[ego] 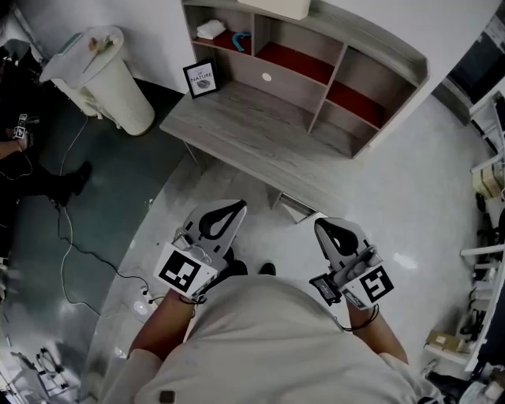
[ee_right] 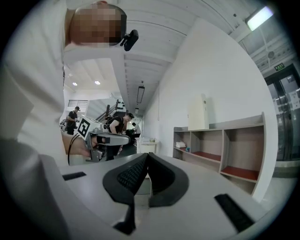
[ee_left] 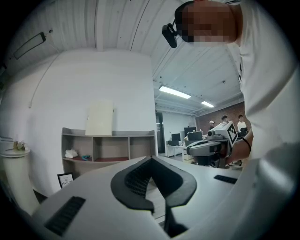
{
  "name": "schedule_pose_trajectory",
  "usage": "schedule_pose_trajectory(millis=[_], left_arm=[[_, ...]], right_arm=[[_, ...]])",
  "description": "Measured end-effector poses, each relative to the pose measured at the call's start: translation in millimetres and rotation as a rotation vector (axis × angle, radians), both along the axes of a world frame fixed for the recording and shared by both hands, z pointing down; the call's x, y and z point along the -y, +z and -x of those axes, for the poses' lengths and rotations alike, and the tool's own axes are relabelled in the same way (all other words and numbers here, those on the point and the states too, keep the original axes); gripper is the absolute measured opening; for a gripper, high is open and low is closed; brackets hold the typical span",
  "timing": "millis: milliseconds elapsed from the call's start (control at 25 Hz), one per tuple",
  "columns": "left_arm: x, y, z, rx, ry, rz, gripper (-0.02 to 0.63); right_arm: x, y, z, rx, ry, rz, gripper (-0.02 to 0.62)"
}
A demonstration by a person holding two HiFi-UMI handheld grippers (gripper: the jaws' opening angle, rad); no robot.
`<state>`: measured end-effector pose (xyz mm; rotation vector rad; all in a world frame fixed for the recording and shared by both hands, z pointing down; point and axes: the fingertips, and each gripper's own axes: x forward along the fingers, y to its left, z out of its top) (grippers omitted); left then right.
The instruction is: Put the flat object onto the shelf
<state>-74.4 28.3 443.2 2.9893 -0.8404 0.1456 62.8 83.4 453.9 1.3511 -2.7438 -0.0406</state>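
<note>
A cream flat board [ego: 276, 6] stands upright on top of the grey shelf unit [ego: 379, 47] at the back of the desk [ego: 260, 142]. The board [ee_left: 99, 118] leans at the white wall in the left gripper view, and the board [ee_right: 198, 112] shows again in the right gripper view. My left gripper [ego: 230, 207] and right gripper [ego: 330, 225] hang close to my body, well short of the desk. Both are shut with nothing between the jaws. From its own camera the left gripper [ee_left: 151, 159] has its tips together, and so does the right gripper [ee_right: 147, 155].
A small framed picture [ego: 201, 79] stands on the desk's left end. A white cloth [ego: 211, 29] and a teal item [ego: 241, 39] lie in the left shelf compartment. A white bin [ego: 106, 75] stands left of the desk, with cables [ego: 71, 237] on the floor. Racks [ego: 489, 181] line the right.
</note>
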Motion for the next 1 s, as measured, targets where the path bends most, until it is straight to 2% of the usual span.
schedule_pose_trajectory(millis=[440,1000], left_arm=[[-28,7,-21,0.024,0.024,0.006,0.012],[-32,11,-18,0.008,0.002,0.014,0.012]], right_arm=[[-29,6,-10,0.012,-0.01,0.007,0.018],[-29,13,-7,0.027,-0.03,0.02,0.018]])
